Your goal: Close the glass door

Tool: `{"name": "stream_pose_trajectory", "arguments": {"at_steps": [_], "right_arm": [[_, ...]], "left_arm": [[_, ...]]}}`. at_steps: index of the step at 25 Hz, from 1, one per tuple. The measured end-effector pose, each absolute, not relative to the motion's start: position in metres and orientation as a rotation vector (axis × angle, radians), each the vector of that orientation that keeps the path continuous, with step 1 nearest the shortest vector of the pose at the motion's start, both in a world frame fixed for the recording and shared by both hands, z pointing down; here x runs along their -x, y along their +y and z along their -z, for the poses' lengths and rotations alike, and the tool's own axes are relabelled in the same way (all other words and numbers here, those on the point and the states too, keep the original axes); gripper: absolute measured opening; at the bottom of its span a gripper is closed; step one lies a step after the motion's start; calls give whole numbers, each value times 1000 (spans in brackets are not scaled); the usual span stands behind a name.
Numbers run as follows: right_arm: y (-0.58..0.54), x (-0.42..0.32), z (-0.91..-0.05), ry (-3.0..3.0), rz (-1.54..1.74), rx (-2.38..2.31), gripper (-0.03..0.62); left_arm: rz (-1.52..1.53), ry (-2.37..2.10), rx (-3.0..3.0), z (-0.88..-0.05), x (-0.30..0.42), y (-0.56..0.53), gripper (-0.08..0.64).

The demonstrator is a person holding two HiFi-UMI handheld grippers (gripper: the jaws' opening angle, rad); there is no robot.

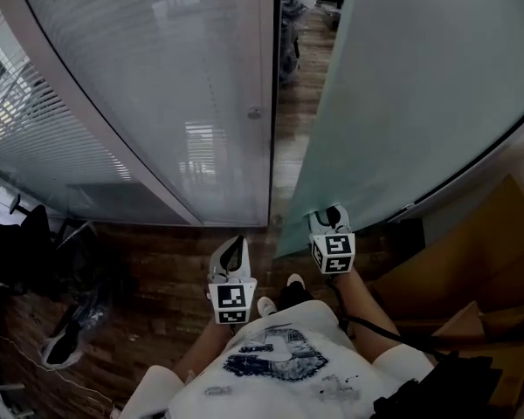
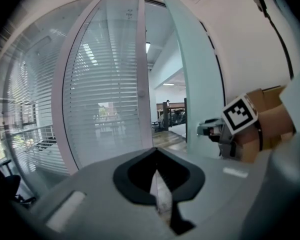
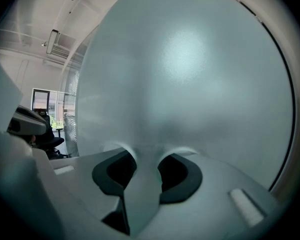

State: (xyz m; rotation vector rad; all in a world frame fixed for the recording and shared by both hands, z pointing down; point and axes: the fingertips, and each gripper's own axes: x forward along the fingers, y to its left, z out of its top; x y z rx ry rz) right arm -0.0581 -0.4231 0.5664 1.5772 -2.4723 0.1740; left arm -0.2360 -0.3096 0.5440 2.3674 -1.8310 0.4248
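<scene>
Up against the half-open glass door (image 1: 419, 85), pushing with the right gripper (image 1: 331, 219), jaws squeezed together, maybe to swing it closed; left gripper (image 1: 234, 250) clenched on nothing, held back.

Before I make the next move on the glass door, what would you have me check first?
1. Right gripper clamped on the glass door at its edge: ok.
2. Left gripper shut, empty, apart from the door: ok.
3. Doorway beside the blind panel free of obstacles: ok.
4. Door closed: not ok, it stands open.
5. Latch ready: cannot tell.
</scene>
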Motion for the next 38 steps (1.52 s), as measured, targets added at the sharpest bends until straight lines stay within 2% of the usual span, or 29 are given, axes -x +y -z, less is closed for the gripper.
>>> {"name": "stream_pose_trajectory", "arguments": {"at_steps": [12,38], "right_arm": [[-473,71,-564,-2437,-148,-1643,123],[-589,91,-563,-2338,-131,-1807,126]], "left_arm": [[-436,-1900,-2271,-550,273,-331,3],[-478,-1945,-2214,-539,292,-423,3]]}}
